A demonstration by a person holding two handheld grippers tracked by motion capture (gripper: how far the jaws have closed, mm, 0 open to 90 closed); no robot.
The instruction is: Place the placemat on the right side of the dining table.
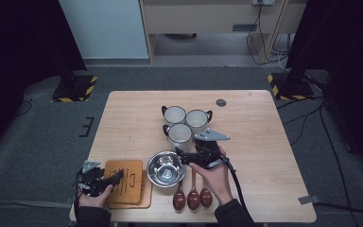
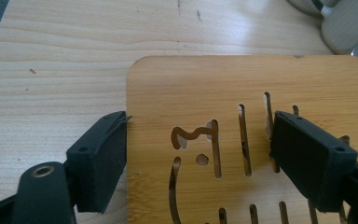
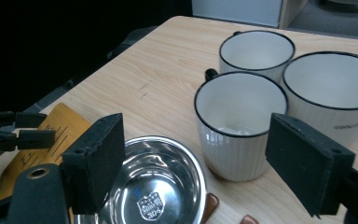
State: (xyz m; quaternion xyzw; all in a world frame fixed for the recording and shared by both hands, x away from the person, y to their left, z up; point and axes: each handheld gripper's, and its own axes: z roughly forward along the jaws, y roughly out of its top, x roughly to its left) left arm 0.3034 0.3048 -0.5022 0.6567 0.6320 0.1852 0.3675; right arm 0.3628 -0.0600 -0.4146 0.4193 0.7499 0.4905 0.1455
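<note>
A stack of slotted wooden boards (image 1: 131,188) lies at the table's front left. My left gripper (image 1: 115,178) reaches over its left part. In the left gripper view the top board (image 2: 242,79) lies under my left gripper (image 2: 200,122): one pad meets the board's left edge, the other stands over the slots, and the jaws are apart. A steel bowl (image 1: 166,169) sits right of the boards. My right gripper (image 1: 183,158) hovers at its right rim, open and holding nothing. In the right gripper view my right gripper (image 3: 196,126) looks over the bowl (image 3: 154,182) toward the nearest white mug (image 3: 240,121).
Three white mugs (image 1: 179,134) cluster behind the bowl. Three brown spoons (image 1: 193,196) lie at the front edge under the right hand. A grey disc (image 1: 221,102) sits at the far side of the table (image 1: 264,142), whose right half is bare wood.
</note>
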